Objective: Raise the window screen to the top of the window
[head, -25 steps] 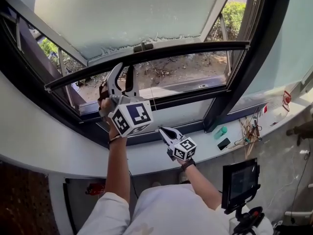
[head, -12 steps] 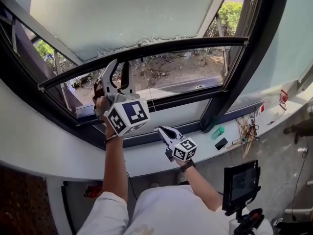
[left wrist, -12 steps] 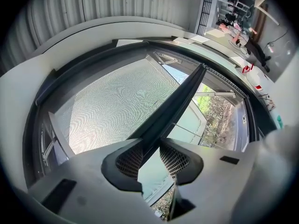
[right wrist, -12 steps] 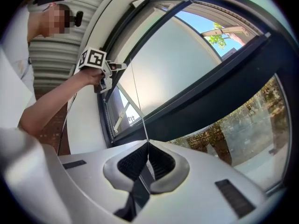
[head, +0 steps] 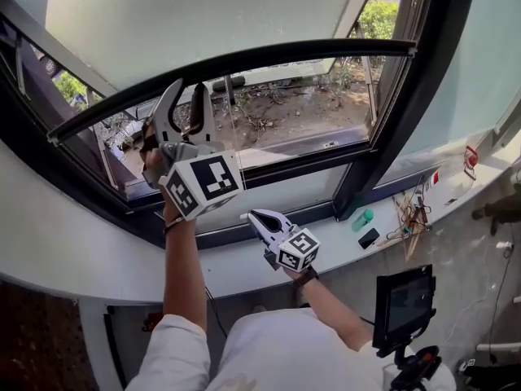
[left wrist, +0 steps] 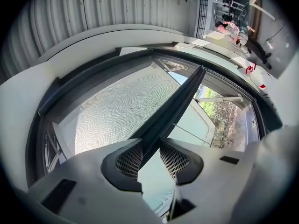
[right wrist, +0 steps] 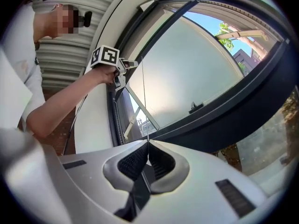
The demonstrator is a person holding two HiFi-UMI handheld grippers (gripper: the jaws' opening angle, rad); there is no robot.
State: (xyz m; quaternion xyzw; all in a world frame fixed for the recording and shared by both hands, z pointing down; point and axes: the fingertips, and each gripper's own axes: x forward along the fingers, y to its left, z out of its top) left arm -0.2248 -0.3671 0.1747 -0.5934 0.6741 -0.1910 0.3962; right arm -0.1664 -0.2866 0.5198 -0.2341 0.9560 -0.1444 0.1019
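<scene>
Since a moment ago the dark bar (head: 269, 55) at the bottom of the window screen (head: 203, 15) has gone up, so more of the yard (head: 301, 112) shows under it. On the left, the left gripper (head: 187, 94) has its jaws pinching that bar, and the mesh is stretched above it over the top part of the window. Lower and to the right, the right gripper (head: 247, 216) has its jaws pressed together on a thin cord (right wrist: 143, 92) that runs up from them.
</scene>
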